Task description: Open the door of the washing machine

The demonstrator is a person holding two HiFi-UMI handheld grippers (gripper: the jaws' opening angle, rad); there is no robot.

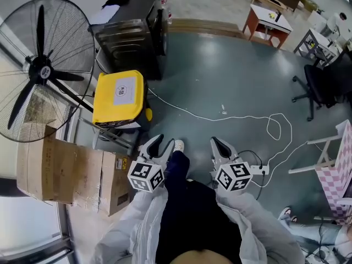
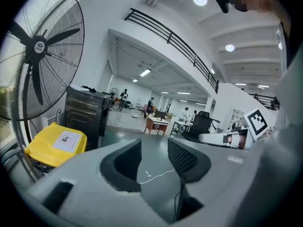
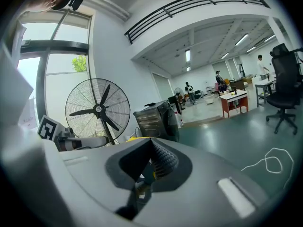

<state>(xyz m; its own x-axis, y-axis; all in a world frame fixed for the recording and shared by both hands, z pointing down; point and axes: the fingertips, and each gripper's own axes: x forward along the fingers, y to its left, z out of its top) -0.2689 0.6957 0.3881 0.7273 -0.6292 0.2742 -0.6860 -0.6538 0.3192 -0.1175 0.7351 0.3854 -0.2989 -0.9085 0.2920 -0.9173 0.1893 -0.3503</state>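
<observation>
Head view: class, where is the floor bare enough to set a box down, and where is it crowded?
Bare floor lies between black machine, red table, chair and cable. Crowded: the left, with fan, yellow bin and boxes.

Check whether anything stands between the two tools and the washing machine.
A yellow bin stands on the floor between the left tool and the washing machine. From the right tool, only bare floor with a thin white cable lying across it.
</observation>
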